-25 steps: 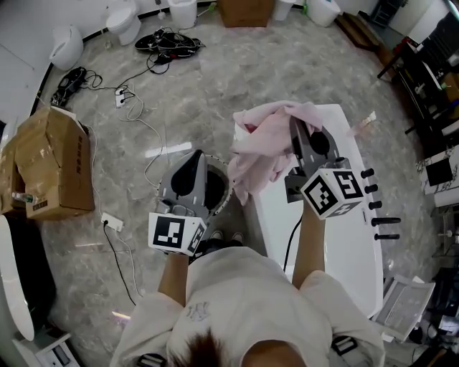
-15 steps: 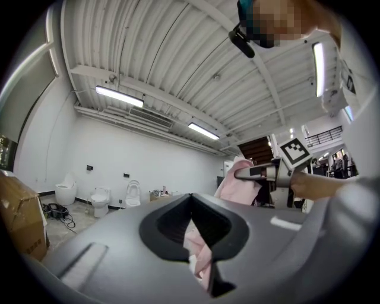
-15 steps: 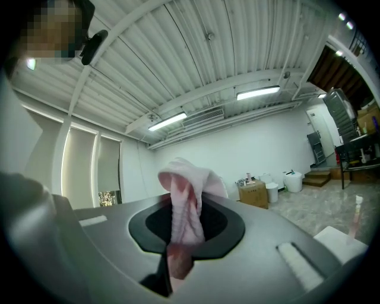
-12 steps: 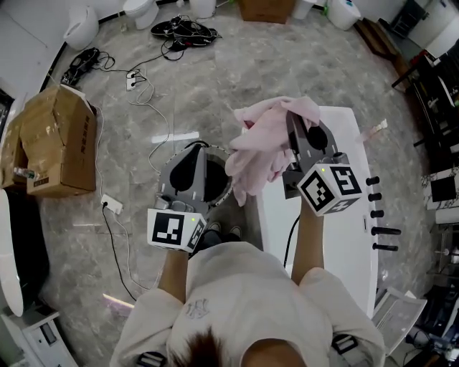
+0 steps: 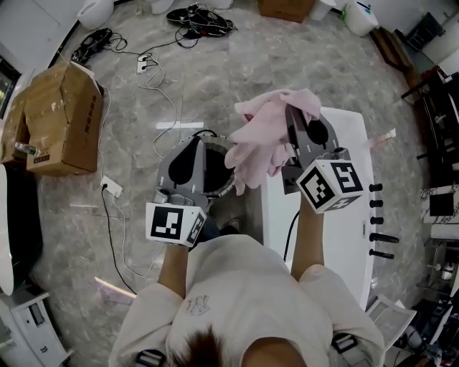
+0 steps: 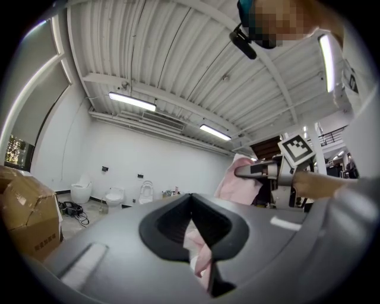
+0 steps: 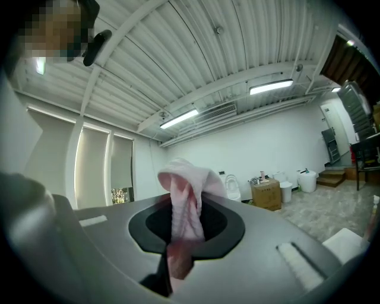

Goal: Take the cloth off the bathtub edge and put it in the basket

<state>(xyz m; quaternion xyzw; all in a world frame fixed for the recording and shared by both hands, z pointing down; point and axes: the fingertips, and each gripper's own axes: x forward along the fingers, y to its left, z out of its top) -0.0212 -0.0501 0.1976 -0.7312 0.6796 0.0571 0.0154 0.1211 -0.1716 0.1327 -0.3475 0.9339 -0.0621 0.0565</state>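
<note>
Floor: grey marbled tile [image 5: 287, 64] fills the room, with a cardboard box [image 5: 61, 118] well off to our left and a tangle of cables [image 5: 197, 14] at the far side.
Bathtub: the white tub [image 5: 344, 236] lies under our right arm, running away from us.
Basket: the round dark basket [image 5: 224, 188] sits on the floor just beside the tub's left side, mostly covered by our left gripper.
Cloth: the pink cloth [image 5: 265, 132] hangs in loose folds from our right gripper, up in the air between the tub edge and the basket. Its lower end dangles near the basket rim.
Right gripper: our right gripper [image 5: 292, 115] is clamped on a bunched fold of the cloth [image 7: 187, 190], which rises in a hump between the jaws.
Left gripper: our left gripper [image 5: 195, 143] hovers over the basket with its jaws together. A pink sliver shows in the slit [image 6: 199, 252], and we cannot tell what it is.
</note>
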